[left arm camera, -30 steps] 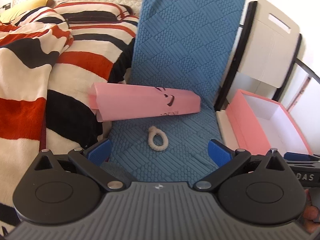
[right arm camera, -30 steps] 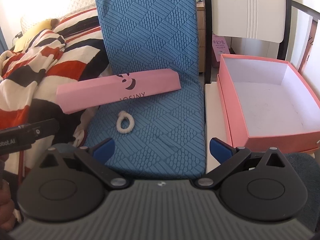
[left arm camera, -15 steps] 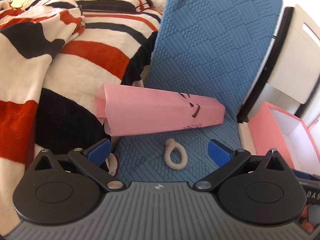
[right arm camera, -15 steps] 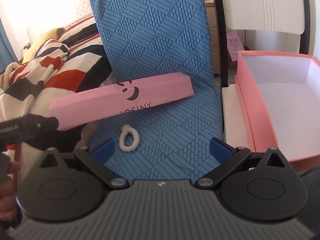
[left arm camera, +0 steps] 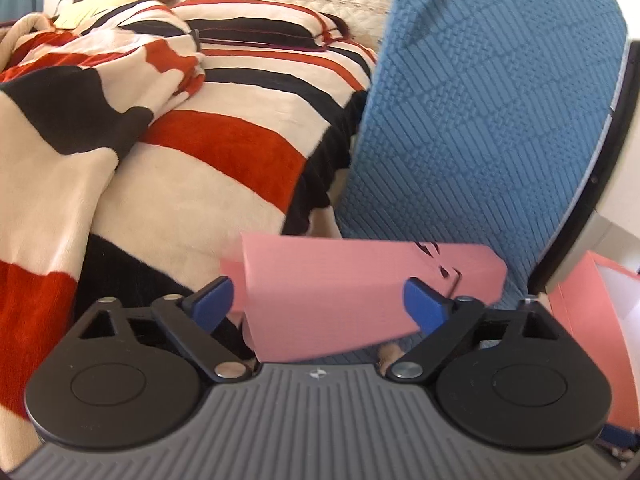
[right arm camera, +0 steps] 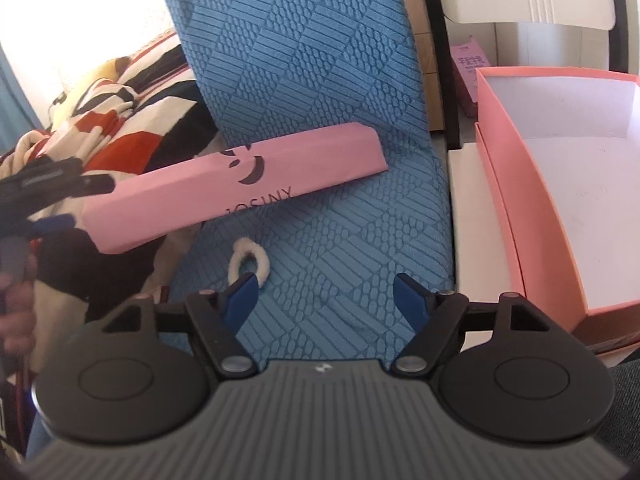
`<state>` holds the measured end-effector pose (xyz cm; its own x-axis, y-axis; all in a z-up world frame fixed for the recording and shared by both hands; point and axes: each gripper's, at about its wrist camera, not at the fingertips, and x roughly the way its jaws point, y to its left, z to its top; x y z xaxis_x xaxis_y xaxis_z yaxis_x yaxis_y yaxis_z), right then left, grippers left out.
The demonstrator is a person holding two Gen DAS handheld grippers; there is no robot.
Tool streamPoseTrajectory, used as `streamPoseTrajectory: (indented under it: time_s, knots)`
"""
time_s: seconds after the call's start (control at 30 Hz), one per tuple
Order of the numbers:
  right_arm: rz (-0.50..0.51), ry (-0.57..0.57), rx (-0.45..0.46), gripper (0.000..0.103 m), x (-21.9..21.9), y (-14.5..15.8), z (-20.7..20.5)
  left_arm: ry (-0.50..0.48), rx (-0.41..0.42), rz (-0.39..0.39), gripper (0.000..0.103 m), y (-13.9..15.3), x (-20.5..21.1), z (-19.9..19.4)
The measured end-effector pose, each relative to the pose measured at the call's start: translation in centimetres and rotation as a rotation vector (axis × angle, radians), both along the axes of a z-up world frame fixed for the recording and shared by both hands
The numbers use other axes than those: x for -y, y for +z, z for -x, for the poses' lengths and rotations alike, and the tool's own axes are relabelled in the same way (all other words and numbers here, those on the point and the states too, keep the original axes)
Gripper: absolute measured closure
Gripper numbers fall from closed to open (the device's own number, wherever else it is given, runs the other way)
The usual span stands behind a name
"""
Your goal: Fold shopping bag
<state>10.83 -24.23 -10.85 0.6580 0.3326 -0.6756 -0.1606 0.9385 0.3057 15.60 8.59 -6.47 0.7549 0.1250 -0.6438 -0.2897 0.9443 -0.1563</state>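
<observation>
The pink paper shopping bag [right arm camera: 240, 192], flattened into a long strip with a black face logo, lies across the blue textured chair seat [right arm camera: 340, 232], its left end sticking out past the seat edge. In the left wrist view the pink bag [left arm camera: 344, 296] fills the space between my blue fingertips. My left gripper [left arm camera: 320, 304] is open around that left end, apart from it. In the right wrist view the left gripper [right arm camera: 52, 200] shows beside the bag's left end. My right gripper [right arm camera: 324, 296] stands open over the seat, nothing between its fingers. A white rope handle loop [right arm camera: 250, 260] lies loose on the seat.
An open pink box [right arm camera: 560, 184] with a white inside sits to the right of the chair. A red, black and cream striped blanket [left arm camera: 180, 128] covers the bed on the left. The blue chair back [left arm camera: 480, 120] rises behind the bag.
My left gripper has moved forward and left, so the bag's left end now sits between its open fingers. My right gripper has crept forward over the seat. The bag has not moved.
</observation>
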Motion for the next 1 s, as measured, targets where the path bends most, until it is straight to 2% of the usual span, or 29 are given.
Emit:
streamPoseTrajectory:
  time_s: [0.07,0.13,0.3,0.5,0.57,0.6,0.73,0.93,1.0]
  knots:
    - [0.011,-0.008,0.008,0.030,0.0,-0.1,-0.1,0.012,0.012,0.040,0.021,-0.2,-0.8,-0.4]
    - [0.019,-0.032,0.029,0.032,0.3,0.1,-0.1,0.021,0.029,0.083,0.032,-0.4,-1.6,-0.7]
    - [0.023,-0.062,0.044,0.035,0.6,0.0,-0.3,-0.003,0.107,0.135,0.069,-0.3,-1.5,0.6]
    - [0.036,-0.087,0.057,0.035,0.7,-0.3,-0.3,-0.114,0.106,0.179,0.075,-1.3,0.4,3.3]
    - [0.025,-0.081,0.049,0.035,0.6,-0.4,-0.4,-0.149,0.101,0.185,0.076,-1.8,1.2,4.5]
    - [0.017,-0.074,0.049,0.035,0.5,-0.4,-0.4,-0.133,0.095,0.185,0.076,-2.1,1.5,5.0]
    - [-0.010,-0.041,0.054,0.035,-0.3,-0.4,-0.6,-0.216,0.064,0.200,0.076,-3.0,2.5,6.5]
    - [-0.106,0.027,0.028,0.028,-2.0,-0.4,-1.8,-0.284,0.056,0.203,0.076,-4.1,3.6,7.4]
    - [-0.116,0.032,0.019,0.021,-3.0,-0.5,-2.4,-0.295,0.057,0.219,0.076,-4.3,3.7,7.5]
